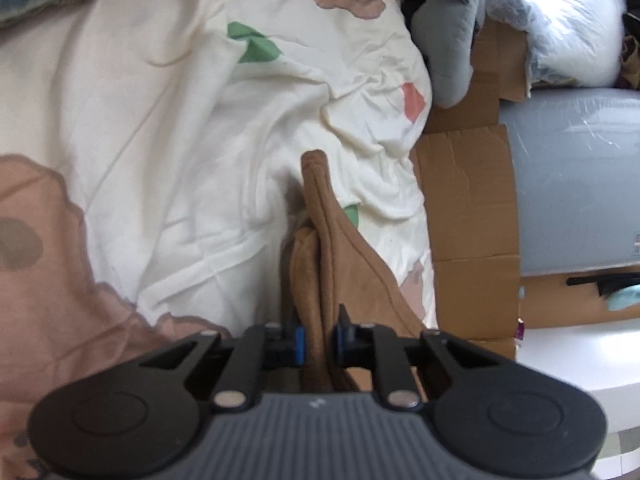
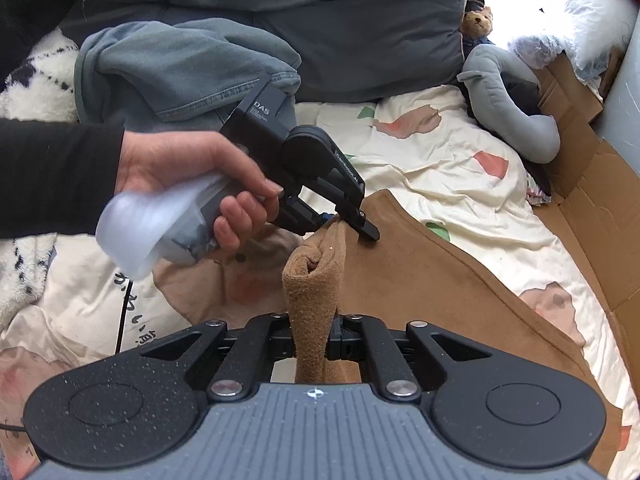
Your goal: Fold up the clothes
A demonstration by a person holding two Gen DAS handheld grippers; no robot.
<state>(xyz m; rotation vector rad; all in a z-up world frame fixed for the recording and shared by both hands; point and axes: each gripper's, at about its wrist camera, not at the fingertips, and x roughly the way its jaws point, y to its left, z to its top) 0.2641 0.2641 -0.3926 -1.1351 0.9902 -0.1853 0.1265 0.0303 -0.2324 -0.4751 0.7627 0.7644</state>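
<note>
A brown suede-like garment [image 2: 440, 280] lies across the cream patterned bedsheet [image 2: 460, 184]. My right gripper [image 2: 316, 344] is shut on a bunched, rolled corner of it, which stands up between the jaws. A hand [image 2: 188, 168] in a black sleeve holds my left gripper [image 2: 348, 220], whose tips pinch the same garment's upper edge just beyond that corner. In the left wrist view the brown garment [image 1: 344, 264] rises as a narrow fold between the blue pads [image 1: 299, 346] of my left gripper [image 1: 318, 344], which is shut on it.
A grey-green sweatshirt [image 2: 168, 72] and a dark grey pillow [image 2: 340, 20] lie at the head of the bed. A grey plush toy [image 2: 508, 100] and a small teddy bear [image 2: 478, 20] sit at the right. Flattened cardboard [image 1: 472, 220] lines the bed's right edge.
</note>
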